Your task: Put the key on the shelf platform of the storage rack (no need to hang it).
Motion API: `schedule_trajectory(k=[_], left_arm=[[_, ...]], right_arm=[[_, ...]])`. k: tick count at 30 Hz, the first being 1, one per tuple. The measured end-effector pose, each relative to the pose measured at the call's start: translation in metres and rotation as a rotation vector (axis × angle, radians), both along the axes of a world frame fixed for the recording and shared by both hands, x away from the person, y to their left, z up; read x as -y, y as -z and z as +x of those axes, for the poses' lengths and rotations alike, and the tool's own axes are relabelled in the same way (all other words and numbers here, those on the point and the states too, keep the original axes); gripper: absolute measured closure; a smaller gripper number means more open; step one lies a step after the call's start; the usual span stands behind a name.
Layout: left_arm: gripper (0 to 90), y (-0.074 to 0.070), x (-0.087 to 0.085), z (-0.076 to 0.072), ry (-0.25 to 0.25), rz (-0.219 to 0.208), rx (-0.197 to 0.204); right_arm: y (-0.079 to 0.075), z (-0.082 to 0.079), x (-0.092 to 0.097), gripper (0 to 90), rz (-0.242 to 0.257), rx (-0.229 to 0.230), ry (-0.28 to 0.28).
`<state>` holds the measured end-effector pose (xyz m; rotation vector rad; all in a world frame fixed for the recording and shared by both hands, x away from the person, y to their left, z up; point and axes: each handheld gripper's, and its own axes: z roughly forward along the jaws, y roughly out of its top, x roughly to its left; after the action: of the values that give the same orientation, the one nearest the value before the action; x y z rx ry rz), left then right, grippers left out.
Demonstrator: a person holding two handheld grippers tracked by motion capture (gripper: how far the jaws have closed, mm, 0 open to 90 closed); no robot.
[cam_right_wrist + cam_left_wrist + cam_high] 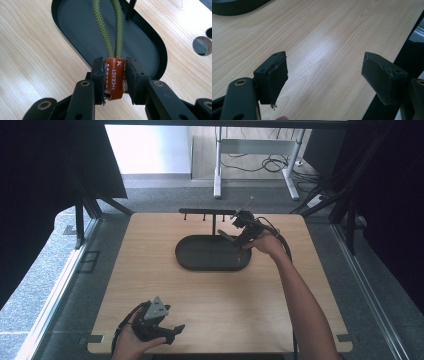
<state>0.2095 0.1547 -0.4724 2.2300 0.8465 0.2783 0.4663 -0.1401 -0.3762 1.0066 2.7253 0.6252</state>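
Observation:
My right gripper point(115, 77) is shut on a brown leather tab point(114, 76) stitched in white, from which an olive green cord loop point(110, 27) runs forward over a black oval tray point(140, 47). From above, the right gripper point(239, 236) hovers at the right end of the tray point(200, 262), the green cord point(226, 235) poking out to its left. A black hook rack point(207, 212) stands on a post behind the tray. My left gripper point(170, 331) rests near the table's front edge, open, its jaws wide apart over bare wood point(324, 75).
The light wooden table point(215, 305) has notches at its front corners and a round hole point(202, 45) near the tray. Dark frame posts and curtains flank the table. A white table leg and cables lie on the floor beyond.

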Motion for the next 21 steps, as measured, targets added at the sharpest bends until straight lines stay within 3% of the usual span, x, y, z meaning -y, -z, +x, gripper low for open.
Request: schedule_trajectory(k=[21], left_arm=[[21.5, 0.001, 0.003, 0.0, 0.014, -0.003, -0.006]], right_arm=[[0.024, 0.015, -0.013, 69.4, -0.018, -0.012, 0.005]])
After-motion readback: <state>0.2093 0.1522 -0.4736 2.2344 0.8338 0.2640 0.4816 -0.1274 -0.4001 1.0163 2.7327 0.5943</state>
